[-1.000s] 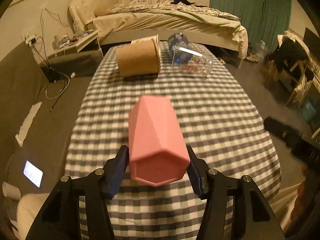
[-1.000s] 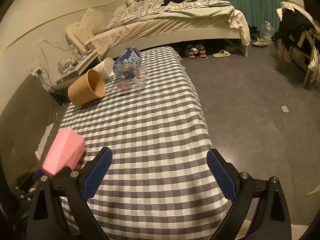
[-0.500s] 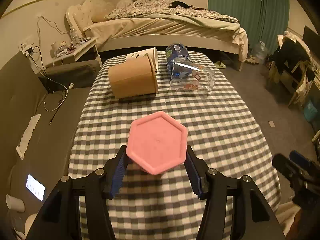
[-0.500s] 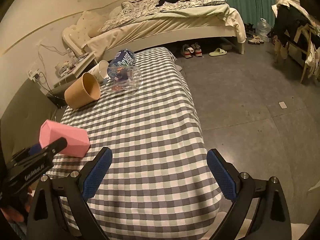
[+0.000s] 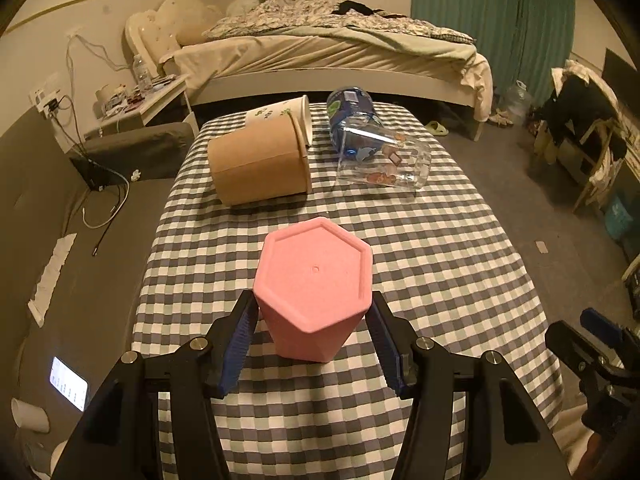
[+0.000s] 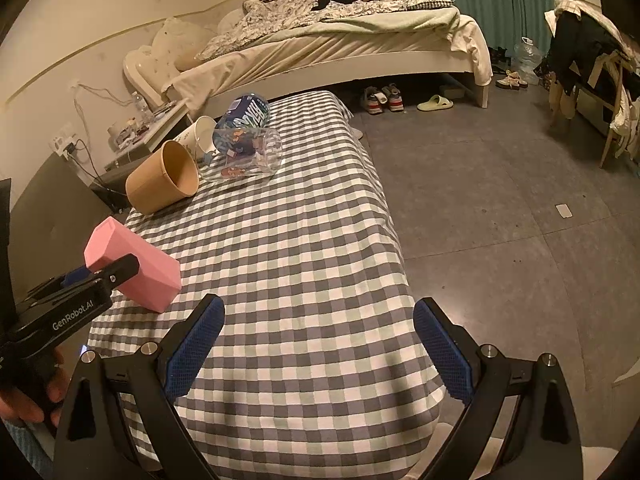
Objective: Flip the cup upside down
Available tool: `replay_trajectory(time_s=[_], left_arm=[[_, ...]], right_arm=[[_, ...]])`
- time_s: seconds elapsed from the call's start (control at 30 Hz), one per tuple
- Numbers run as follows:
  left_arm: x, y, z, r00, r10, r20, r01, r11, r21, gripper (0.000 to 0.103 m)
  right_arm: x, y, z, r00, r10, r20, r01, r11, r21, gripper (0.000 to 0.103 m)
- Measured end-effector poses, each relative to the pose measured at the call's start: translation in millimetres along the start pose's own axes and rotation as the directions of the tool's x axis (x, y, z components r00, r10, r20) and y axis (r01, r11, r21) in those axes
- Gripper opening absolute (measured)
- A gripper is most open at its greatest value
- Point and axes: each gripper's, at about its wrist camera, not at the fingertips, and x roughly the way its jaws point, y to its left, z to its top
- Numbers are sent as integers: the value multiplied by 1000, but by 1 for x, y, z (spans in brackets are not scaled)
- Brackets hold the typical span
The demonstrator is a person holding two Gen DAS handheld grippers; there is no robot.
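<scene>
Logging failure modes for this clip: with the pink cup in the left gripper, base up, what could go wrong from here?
1. The pink cup looks tilted in the right wrist view; released like this from the left gripper, it may tip rather than settle on its rim.
2. The checkered cloth is soft, so footing may be unsteady.
3. The right gripper is open and away, unable to steady it.

The room ahead of my claws is dim and warm, everything tinted yellow-orange. Light seems to fall from above and behind me: the brown tub (image 5: 260, 164) beyond my left claw (image 5: 314, 344) throws a soft shadow toward me on the checked cloth (image 5: 420, 248), and the pink cup (image 5: 316, 292) shades the cloth just beneath it. A phone screen (image 5: 68, 383) glows white, low to my left. Both views bulge fisheye-style, with black corners and bent walls. The far bed (image 6: 340, 40) looks soft and grainy.
</scene>
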Motion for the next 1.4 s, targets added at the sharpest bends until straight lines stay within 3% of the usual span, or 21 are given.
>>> replay_trajectory(time_s=[0.07,0.2,0.43,0.83,1.1,1.4], left_arm=[[0,-1,0,1000,1,-4,-1,1000,6,59],[-5,-1,1,1000,-11,5,11,1000,4,71],[-31,1,12,998,-38,54,38,999,0,71],[-117,35,31,972,-62,226,80,994,-72,71],[-161,62,13,953,-47,299,83,991,-109,71],[-160,77,-28,958,9,288,24,993,-113,71]], right_arm=[[0,1,1,1000,-2,4,2,1000,-1,96],[0,2,0,1000,-11,5,11,1000,-6,96],[-12,1,0,998,-54,24,54,998,-11,96],[-89,48,28,982,-34,185,53,993,-102,96],[-138,80,33,963,2,269,43,986,-163,96],[-133,111,9,968,32,249,29,972,-235,96]])
